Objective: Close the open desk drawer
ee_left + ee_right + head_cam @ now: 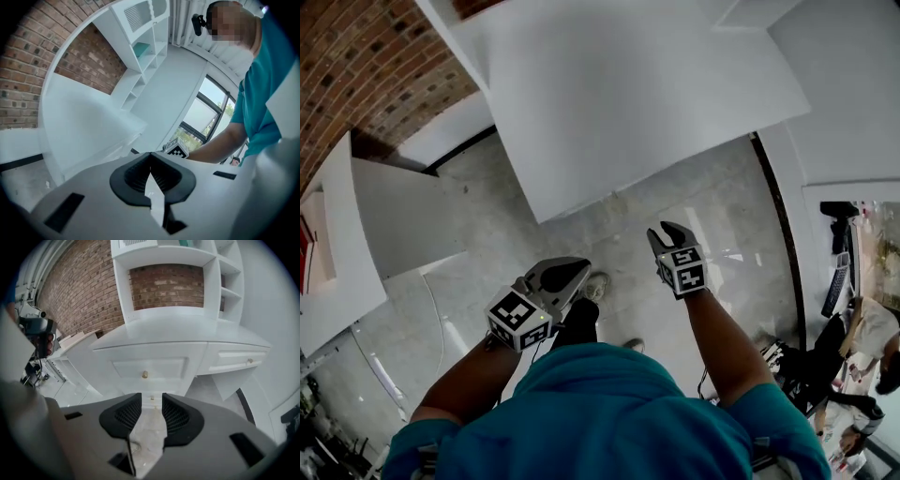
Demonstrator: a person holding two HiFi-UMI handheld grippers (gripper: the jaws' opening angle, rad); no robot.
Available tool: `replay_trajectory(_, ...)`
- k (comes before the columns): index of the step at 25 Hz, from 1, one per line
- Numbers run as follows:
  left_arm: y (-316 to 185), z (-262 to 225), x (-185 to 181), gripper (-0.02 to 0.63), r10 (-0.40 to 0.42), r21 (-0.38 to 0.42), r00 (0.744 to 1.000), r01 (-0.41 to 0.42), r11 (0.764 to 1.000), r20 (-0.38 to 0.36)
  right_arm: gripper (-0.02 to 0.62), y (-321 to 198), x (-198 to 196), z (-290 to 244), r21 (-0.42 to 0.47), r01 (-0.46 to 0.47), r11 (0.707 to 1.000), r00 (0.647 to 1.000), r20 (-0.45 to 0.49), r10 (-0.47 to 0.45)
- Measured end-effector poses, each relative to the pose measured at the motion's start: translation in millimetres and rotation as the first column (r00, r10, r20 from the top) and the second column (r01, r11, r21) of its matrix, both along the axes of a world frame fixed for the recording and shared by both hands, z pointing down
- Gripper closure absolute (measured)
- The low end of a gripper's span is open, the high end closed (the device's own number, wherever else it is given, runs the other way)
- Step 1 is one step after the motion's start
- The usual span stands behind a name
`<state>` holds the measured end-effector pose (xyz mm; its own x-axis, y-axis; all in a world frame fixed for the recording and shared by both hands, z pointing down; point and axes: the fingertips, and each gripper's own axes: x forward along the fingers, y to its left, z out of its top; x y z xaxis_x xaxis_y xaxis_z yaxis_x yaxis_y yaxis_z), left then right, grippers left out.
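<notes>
The white desk [159,331] stands against a brick wall, with its top [619,94] ahead of me in the head view. A drawer front with a small brass knob [145,374] faces my right gripper [151,399]; I cannot tell whether it stands out from the desk. A second drawer knob [250,361] shows to the right. My right gripper [667,230] hangs open over the floor, a short way off the desk, with nothing between its pads. My left gripper [567,274] is lower left, shut and empty, its tips [150,157] meeting.
A white shelf unit [220,282] rises over the desk. A low white side table [356,244] stands to the left by the brick wall [366,66]. Dark equipment and cables [836,272] crowd the right edge. My shoe [595,286] is on the grey floor.
</notes>
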<state>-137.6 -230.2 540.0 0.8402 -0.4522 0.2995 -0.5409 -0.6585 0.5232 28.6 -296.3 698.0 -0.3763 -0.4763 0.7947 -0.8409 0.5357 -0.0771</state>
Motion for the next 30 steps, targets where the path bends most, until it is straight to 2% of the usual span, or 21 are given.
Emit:
replay_trajectory(6, 7.5, -35.4, 76.0, 0.591, 0.178, 0.058, 0.984, -0.178, 0.982, -0.004, 0.479, 39.9, 65.7, -61.3, 0.075, -0.151, 0.986, 0.986, 0.084, 0.144)
replay_trajectory(8, 16.6, -46.2, 106.0, 0.591, 0.245, 0.08, 0.97, -0.243, 0.967, -0.005, 0.488, 62.5, 94.0, -79.3, 0.1, -0.205, 0.974, 0.976, 0.098, 0.195)
replay_trajectory(10, 27.1, -56.1, 137.0, 0.591, 0.326, 0.101, 0.945, -0.324, 0.941, -0.004, 0.496, 88.2, 123.7, -97.3, 0.127, -0.273, 0.954, 0.959, 0.109, 0.26)
replay_trajectory(14, 56.2, -80.1, 196.9, 0.591, 0.486, 0.143, 0.874, -0.482, 0.864, 0.007, 0.509, 148.7, 179.0, -134.6, 0.168, -0.411, 0.896, 0.91, 0.128, 0.393)
replay_trajectory(18, 93.2, -103.0, 253.7, 0.591, 0.593, 0.174, 0.805, -0.587, 0.79, 0.026, 0.515, 215.5, 229.6, -166.8, 0.187, -0.526, 0.829, 0.849, 0.162, 0.502)
replay_trajectory(21, 124.9, -119.8, 296.3, 0.591, 0.674, 0.205, 0.737, -0.666, 0.717, 0.039, 0.517, 270.0, 261.7, -184.3, 0.205, -0.613, 0.763, 0.79, 0.197, 0.581)
replay_trajectory(23, 150.5, -130.2, 320.7, 0.591, 0.715, 0.222, 0.697, -0.705, 0.674, 0.042, 0.52, 305.8, 278.7, -195.8, 0.218, -0.653, 0.725, 0.757, 0.212, 0.618)
replay_trajectory(27, 205.8, -148.4, 358.2, 0.591, 0.762, 0.238, 0.646, -0.748, 0.619, 0.051, 0.529, 372.1, 306.6, -221.6, 0.236, -0.7, 0.675, 0.715, 0.239, 0.657)
replay_trajectory(30, 236.4, -164.7, 386.4, 0.591, 0.795, 0.274, 0.603, -0.778, 0.565, 0.073, 0.535, 411.8, 326.4, -243.9, 0.269, -0.736, 0.621, 0.677, 0.27, 0.685)
